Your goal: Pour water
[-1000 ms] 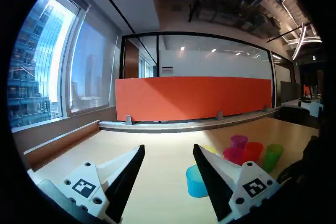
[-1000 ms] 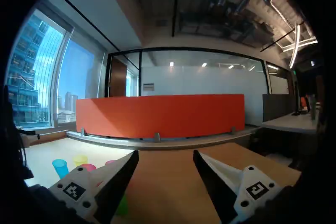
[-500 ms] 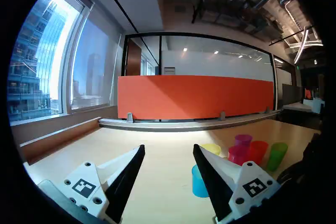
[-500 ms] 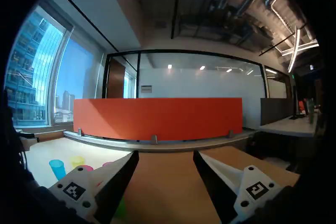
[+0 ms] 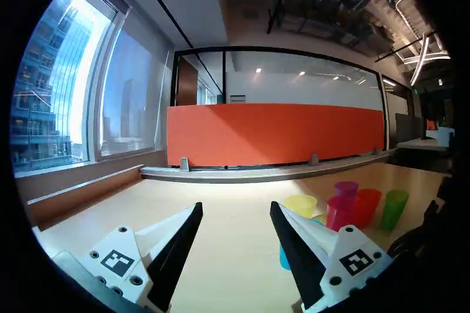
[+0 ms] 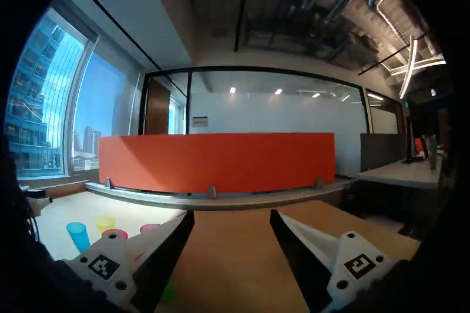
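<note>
In the left gripper view, my left gripper (image 5: 235, 206) hovers low over the pale wooden surface (image 5: 117, 213), fingers spread wide with bare wood between them. The cups stand in a cluster ahead and to the right. The blue cup (image 5: 284, 259) is nearest, mostly hidden behind the right-hand finger, and the yellow cup (image 5: 300, 204) is just past that fingertip. Further right stand the pink cup (image 5: 339, 213), the purple cup (image 5: 346, 188) behind it, the red cup (image 5: 369, 204) and the green cup (image 5: 394, 207) – all upright and close together; I cannot tell whether any of them touch. I cannot tell what is inside any of them. An orange partition (image 5: 276, 134) runs along the far edge of the surface, and a tall window (image 5: 59, 101) is on the left.

In the right gripper view, my right gripper (image 6: 232, 214) also has its fingers spread, holding nothing, over a darker stretch of the surface (image 6: 235, 266). The cups are well off to the left: the blue cup (image 6: 77, 235), the yellow cup (image 6: 106, 224), the pink cup (image 6: 114, 234), and a second pinkish cup (image 6: 150, 228) half behind the left-hand finger. A green sliver shows under that finger – likely the green cup (image 6: 168, 294).
</note>
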Demonstrator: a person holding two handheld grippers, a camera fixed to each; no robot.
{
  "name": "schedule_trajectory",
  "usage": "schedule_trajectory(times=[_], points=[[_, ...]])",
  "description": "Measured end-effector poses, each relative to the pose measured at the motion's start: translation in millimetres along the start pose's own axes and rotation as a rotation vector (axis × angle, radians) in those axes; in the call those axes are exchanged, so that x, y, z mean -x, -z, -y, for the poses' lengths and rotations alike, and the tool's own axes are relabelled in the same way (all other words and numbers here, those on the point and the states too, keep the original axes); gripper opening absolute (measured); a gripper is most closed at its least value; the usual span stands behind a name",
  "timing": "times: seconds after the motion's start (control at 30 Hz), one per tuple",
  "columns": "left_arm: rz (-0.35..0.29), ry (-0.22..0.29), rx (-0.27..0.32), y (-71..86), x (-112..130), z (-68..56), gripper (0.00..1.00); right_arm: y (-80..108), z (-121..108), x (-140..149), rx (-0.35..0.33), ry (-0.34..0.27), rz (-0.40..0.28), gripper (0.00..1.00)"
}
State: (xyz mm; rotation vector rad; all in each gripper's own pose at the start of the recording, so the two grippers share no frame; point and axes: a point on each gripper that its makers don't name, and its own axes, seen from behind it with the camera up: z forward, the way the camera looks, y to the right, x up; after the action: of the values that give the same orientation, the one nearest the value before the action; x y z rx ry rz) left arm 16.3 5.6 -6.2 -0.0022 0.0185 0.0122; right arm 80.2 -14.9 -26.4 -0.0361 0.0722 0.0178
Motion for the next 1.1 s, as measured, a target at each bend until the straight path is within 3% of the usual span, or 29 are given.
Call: schedule_trajectory(times=[1.1], points=[[0.018,0.014,0.012,-4.4,16,1.4,0.85,-0.2,0,-7,0.004,0.000,-0.010,1.00]])
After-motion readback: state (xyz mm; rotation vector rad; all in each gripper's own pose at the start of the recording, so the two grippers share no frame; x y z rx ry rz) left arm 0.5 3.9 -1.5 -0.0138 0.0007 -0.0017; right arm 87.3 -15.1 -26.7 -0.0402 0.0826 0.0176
